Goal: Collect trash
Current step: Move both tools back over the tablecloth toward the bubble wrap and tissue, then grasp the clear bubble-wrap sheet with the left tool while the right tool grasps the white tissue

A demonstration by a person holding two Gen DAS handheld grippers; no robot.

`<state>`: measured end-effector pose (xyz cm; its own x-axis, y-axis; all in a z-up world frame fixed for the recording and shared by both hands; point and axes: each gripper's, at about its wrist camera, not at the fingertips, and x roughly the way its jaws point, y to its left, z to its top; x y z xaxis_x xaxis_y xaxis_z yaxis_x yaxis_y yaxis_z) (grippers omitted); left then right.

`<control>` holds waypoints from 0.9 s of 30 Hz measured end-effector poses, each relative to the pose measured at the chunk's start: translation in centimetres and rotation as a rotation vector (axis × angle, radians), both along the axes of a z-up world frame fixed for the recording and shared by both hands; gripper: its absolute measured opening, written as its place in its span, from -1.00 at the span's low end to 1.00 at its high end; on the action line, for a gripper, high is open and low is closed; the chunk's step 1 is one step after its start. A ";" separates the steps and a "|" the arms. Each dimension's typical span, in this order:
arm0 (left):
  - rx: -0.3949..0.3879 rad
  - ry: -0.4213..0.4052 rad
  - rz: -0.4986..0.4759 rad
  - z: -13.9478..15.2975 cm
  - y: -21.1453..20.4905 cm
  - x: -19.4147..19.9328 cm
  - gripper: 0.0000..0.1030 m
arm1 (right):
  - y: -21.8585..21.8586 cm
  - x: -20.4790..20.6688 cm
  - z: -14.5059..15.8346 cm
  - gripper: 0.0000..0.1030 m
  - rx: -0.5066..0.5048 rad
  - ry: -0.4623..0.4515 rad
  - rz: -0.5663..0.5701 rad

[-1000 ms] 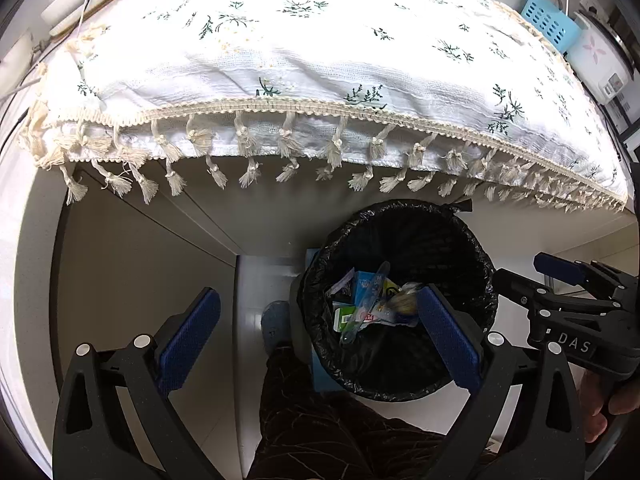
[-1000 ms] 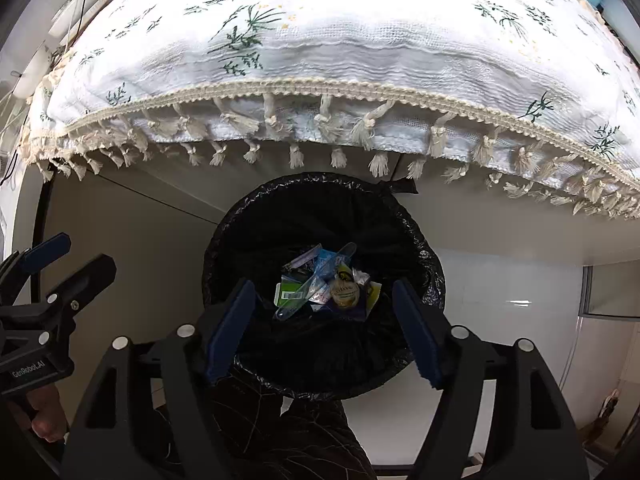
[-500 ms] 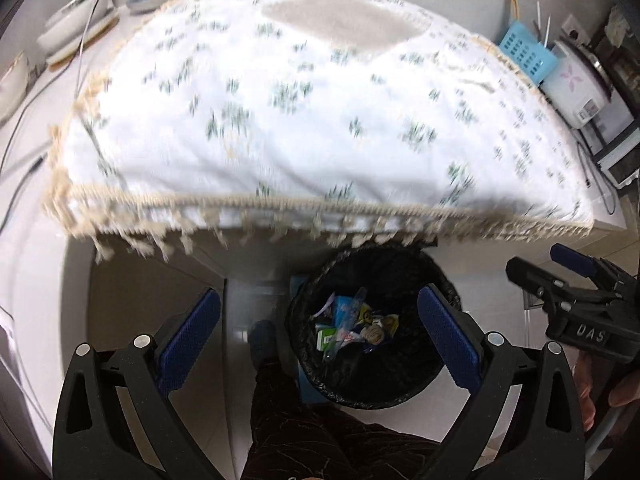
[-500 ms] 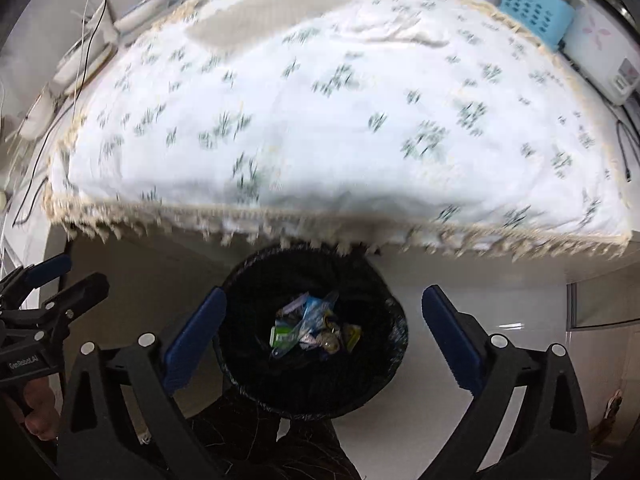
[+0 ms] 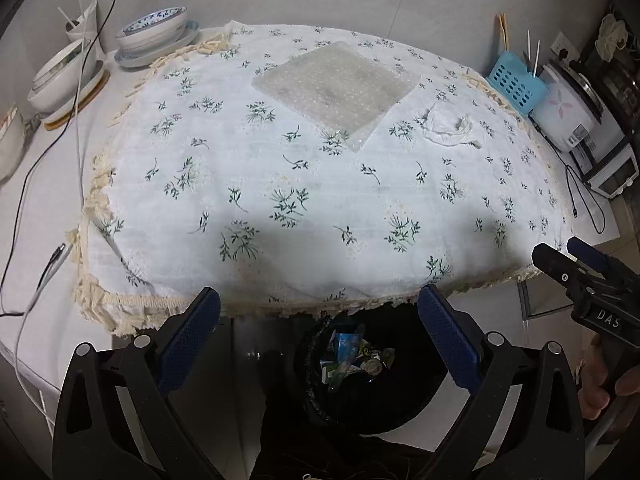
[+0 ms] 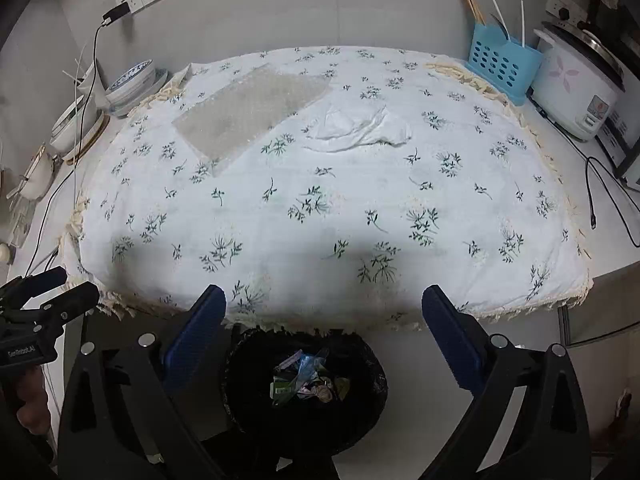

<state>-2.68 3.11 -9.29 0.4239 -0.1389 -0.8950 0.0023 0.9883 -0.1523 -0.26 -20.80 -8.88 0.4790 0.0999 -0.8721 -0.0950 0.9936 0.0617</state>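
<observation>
- The bin (image 6: 306, 384), lined in black and holding wrappers, stands on the floor at the near table edge, below and between the right tongs (image 6: 324, 328); those stand wide with nothing between the pads.
- The left tongs (image 5: 318, 332) are wide and empty too, with the bin just beyond them, slightly right.
- Risk: a low reach could snag the fringe of the tablecloth (image 5: 320, 184) and drag the cloth, shifting what lies on it.
- The crumpled tissue (image 6: 360, 126) lies far across the table, right of centre and well apart from both tongs. Being soft and flat, it could slip out of a shallow pinch.
- The bubble-wrap sheet (image 5: 336, 88) lies far, left of the tissue, possibly trash as well. Lying flat, it offers little edge to grab.
</observation>
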 end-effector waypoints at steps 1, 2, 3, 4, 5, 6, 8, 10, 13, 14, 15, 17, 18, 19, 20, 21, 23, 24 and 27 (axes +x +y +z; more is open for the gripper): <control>-0.002 -0.003 -0.003 0.3 0.0 0.6 0.88 | 0.0 0.3 0.2 0.84 -0.001 -0.004 -0.001; 0.000 -0.008 -0.007 0.5 0.0 0.9 0.88 | 0.0 0.7 0.5 0.84 -0.001 -0.010 -0.003; 0.003 -0.014 -0.011 0.7 0.0 1.4 0.88 | 0.0 1.1 0.7 0.84 -0.003 -0.014 -0.005; 0.006 -0.020 -0.015 1.0 0.0 2.0 0.88 | -0.1 1.5 0.9 0.84 -0.006 -0.018 -0.007; 0.005 -0.022 -0.017 1.2 0.0 2.6 0.88 | -0.1 2.0 1.1 0.84 -0.008 -0.023 -0.009; 0.003 -0.024 -0.019 1.4 0.1 3.2 0.88 | -0.1 2.5 1.3 0.84 -0.008 -0.027 -0.013; 0.005 -0.036 -0.026 1.9 0.1 4.3 0.88 | -0.2 3.4 1.6 0.84 -0.007 -0.033 -0.018; 0.007 -0.048 -0.036 2.3 0.1 5.8 0.88 | -0.3 4.4 1.9 0.84 -0.009 -0.040 -0.025; 0.004 -0.045 -0.043 2.2 0.4 8.0 0.88 | -0.3 6.1 2.2 0.84 -0.007 -0.047 -0.033; 0.002 -0.043 -0.046 2.1 0.5 8.9 0.88 | -0.3 6.7 2.2 0.84 -0.010 -0.050 -0.034; 0.003 -0.040 -0.048 2.0 0.6 9.7 0.88 | -0.3 7.5 2.2 0.84 -0.011 -0.051 -0.036; 0.002 -0.035 -0.054 1.7 0.8 11.7 0.88 | -0.2 9.2 2.0 0.84 -0.015 -0.045 -0.043; 0.005 -0.035 -0.059 1.5 0.8 12.9 0.88 | -0.2 10.0 1.9 0.84 -0.017 -0.041 -0.047; 0.010 -0.036 -0.063 1.4 0.8 13.8 0.88 | -0.2 11.0 1.6 0.84 -0.019 -0.034 -0.052; 0.013 -0.035 -0.068 1.2 0.9 14.9 0.88 | -0.2 11.9 1.3 0.84 -0.016 -0.024 -0.056; 0.014 -0.032 -0.071 1.0 1.0 15.9 0.88 | -0.3 12.7 1.0 0.84 -0.011 -0.016 -0.059; 0.023 -0.026 -0.078 0.4 1.0 18.3 0.88 | -0.3 14.5 0.3 0.84 -0.021 -0.002 -0.068; 0.026 -0.021 -0.080 0.1 1.1 19.3 0.88 | -0.5 15.4 -0.1 0.83 -0.028 0.006 -0.072; 0.038 0.002 -0.094 -1.3 0.9 22.9 0.88 | -1.1 18.2 -1.6 0.83 -0.035 0.041 -0.087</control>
